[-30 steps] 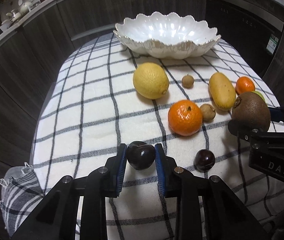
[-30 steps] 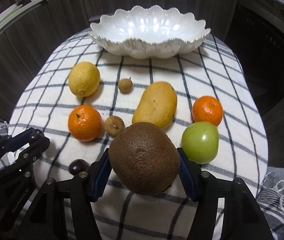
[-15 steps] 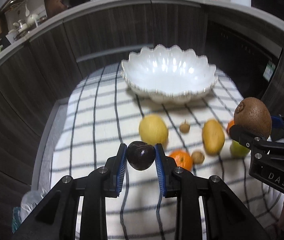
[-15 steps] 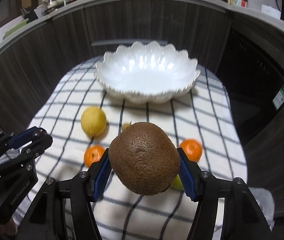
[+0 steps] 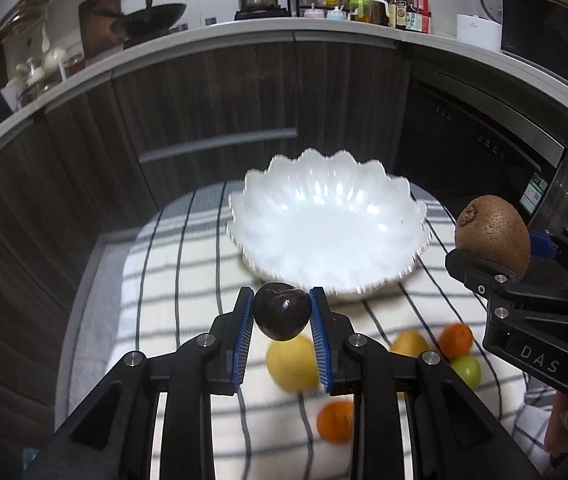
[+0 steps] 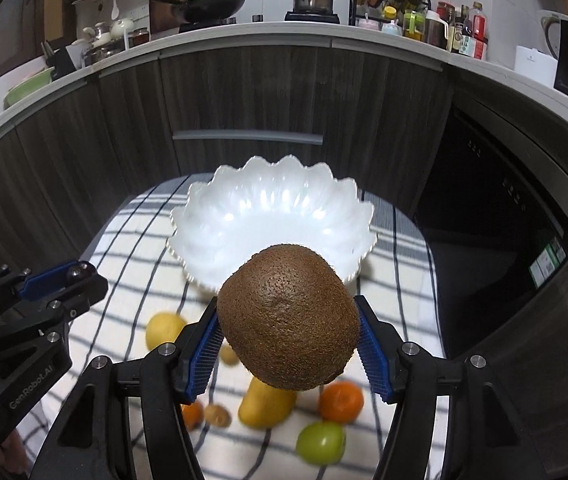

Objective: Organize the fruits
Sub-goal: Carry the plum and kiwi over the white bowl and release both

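Your left gripper is pinching a dark plum between its blue pads, held in the air just short of the white bowl, probably so it can drop in without rolling. The bowl sits empty at the far end of the checked cloth. Your right gripper is clamped on a brown kiwi, also raised toward the bowl. Below them the lemon, mango, oranges and green apple lie loose on the cloth, waiting their turn.
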Motion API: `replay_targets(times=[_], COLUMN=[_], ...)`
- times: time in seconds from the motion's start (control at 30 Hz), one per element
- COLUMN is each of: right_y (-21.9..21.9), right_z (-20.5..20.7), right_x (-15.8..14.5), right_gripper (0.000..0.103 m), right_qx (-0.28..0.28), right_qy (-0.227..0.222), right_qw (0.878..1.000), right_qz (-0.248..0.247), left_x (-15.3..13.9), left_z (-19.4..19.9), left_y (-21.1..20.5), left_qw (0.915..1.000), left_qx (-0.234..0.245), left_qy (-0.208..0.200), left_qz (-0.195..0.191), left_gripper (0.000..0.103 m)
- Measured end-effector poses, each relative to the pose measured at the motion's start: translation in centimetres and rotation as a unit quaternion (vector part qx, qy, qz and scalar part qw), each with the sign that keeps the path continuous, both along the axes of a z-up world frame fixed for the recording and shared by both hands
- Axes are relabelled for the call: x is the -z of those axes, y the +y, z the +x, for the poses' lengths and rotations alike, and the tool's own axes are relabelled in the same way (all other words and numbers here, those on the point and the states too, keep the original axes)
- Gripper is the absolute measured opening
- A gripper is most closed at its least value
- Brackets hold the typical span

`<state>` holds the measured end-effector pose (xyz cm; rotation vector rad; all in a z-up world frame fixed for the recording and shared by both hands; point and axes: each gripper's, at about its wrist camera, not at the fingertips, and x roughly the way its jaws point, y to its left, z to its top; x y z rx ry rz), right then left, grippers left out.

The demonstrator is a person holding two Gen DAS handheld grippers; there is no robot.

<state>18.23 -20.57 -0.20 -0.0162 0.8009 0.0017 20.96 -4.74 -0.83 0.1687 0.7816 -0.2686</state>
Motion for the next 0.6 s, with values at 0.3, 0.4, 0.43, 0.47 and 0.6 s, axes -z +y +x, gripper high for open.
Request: replay_targets(times=[0.3,0.4,0.43,0.47,0.6], right_y=[-1.0,-1.5,-1.8,-2.0,-2.7], right_z=[5.6,7.5,8.1,8.8,11.4], right_x=[-0.1,0.5,0.8,1.2,3.4], right_gripper=[0.063,0.063,0.063,0.063,0.063], right_qx=[0.0,0.0,0.002,0.003,0.009], right_qy=[0.0,0.01,0.015,0.021,0.047], right_qw=[1.0,1.0,1.0,1.0,0.999], right_qz=[-0.014,-0.01,-0.005,0.0,0.008], left_x=[1.2,1.9,2.1,2.6,4.6], left_z=[6.2,8.1,8.7,9.4,12.1], left_y=[-1.8,-2.5,-2.7,-3.0,-3.6], left_qw=[0.9999,0.9998,0.9997,0.9997,0.9987], left_qx=[0.013,0.015,0.015,0.014,0.009], left_qy=[0.007,0.012,0.016,0.022,0.051], left_qz=[-0.003,-0.009,-0.008,-0.006,0.0], left_gripper=[0.028,0.028,0.028,0.028,0.028])
